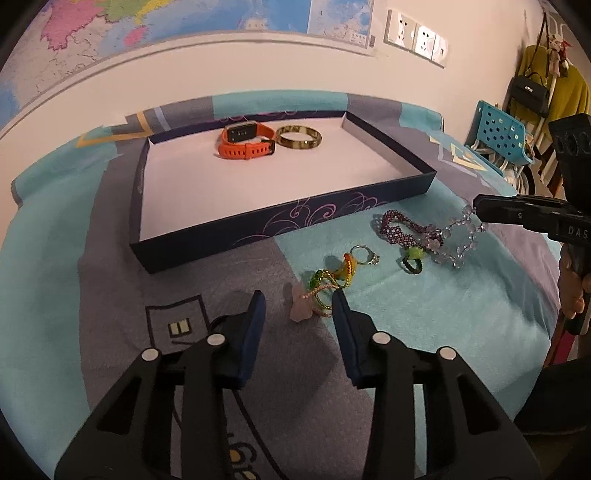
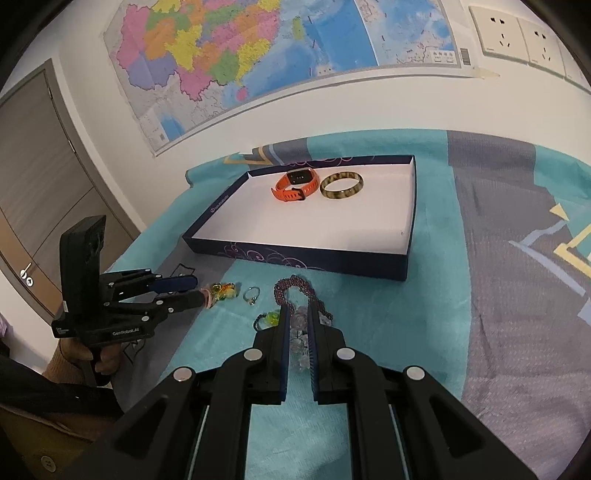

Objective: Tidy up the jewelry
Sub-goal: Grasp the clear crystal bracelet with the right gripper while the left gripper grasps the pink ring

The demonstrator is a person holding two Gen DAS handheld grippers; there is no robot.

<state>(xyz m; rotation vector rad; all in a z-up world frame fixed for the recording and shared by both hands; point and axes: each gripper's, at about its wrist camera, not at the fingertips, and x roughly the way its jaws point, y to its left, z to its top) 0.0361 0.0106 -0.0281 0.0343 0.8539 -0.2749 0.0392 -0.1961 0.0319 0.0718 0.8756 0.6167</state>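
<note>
A dark blue box lid (image 1: 207,243) (image 2: 295,254) holds an orange watch (image 1: 245,142) (image 2: 295,184) and a mottled bangle (image 1: 299,137) (image 2: 341,186). On the cloth in front lie a pink bead ring (image 1: 304,308), a green-yellow bead piece (image 1: 340,273) (image 2: 221,290), a silver ring (image 1: 365,254) (image 2: 252,294), a green ring (image 1: 412,260) (image 2: 267,319) and a purple bead bracelet (image 1: 402,227) (image 2: 295,288). My left gripper (image 1: 297,301) (image 2: 197,290) is open around the pink ring. My right gripper (image 2: 298,314) (image 1: 476,210) is shut on a clear bead bracelet (image 1: 460,243) (image 2: 300,343).
A teal and grey cloth (image 1: 424,314) (image 2: 498,277) covers the table, which stands against a white wall with a map (image 2: 258,55) and sockets (image 1: 417,35). A blue basket (image 1: 498,133) and hanging bags stand at the right. A door (image 2: 37,184) is at the left.
</note>
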